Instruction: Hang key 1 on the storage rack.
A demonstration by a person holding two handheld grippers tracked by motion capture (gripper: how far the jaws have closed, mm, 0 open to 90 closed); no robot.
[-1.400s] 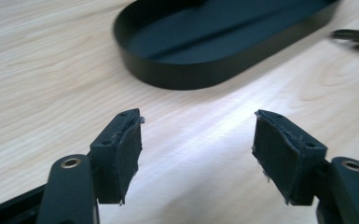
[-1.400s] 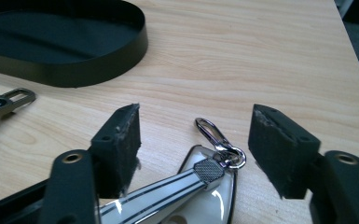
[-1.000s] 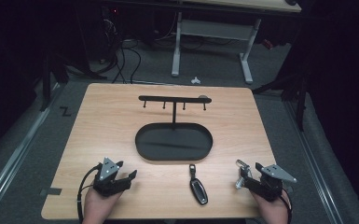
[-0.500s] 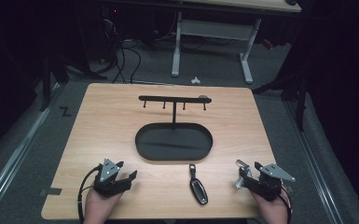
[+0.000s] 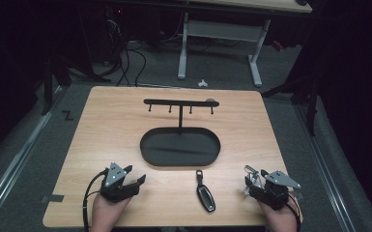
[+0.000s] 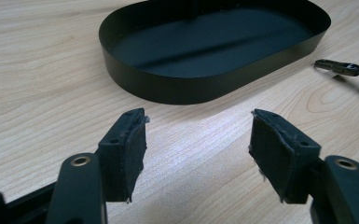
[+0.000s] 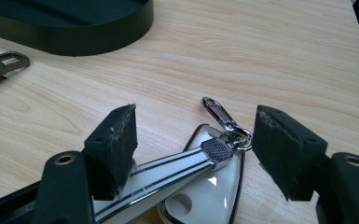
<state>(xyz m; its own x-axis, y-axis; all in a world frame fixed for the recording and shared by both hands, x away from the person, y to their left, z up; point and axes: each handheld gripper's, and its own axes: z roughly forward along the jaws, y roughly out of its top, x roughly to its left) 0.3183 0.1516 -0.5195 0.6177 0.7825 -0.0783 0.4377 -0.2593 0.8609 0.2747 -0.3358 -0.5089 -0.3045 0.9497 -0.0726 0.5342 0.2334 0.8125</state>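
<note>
A black stand with an oval tray base [image 5: 147,153] and a hook bar [image 5: 174,102] sits mid-table. A black key fob [image 5: 206,196] lies on the wood in front of it. My left gripper [image 5: 134,181] rests at the near left, open and holding nothing [image 6: 198,135], and its view faces the tray wall [image 6: 177,93]. My right gripper [image 5: 251,186] rests at the near right, also open [image 7: 193,119]. A white key fob [image 7: 205,200] with a striped strap and a silver clip [image 7: 219,114] lies on the table between and under its jaws, not pinched.
The wooden table [image 5: 101,125] has bare room left and right of the stand. The black fob's clasp shows in the left gripper view [image 6: 342,68] and in the right gripper view [image 7: 2,63]. Beyond the table are a dark floor, cables and desk legs [image 5: 183,48].
</note>
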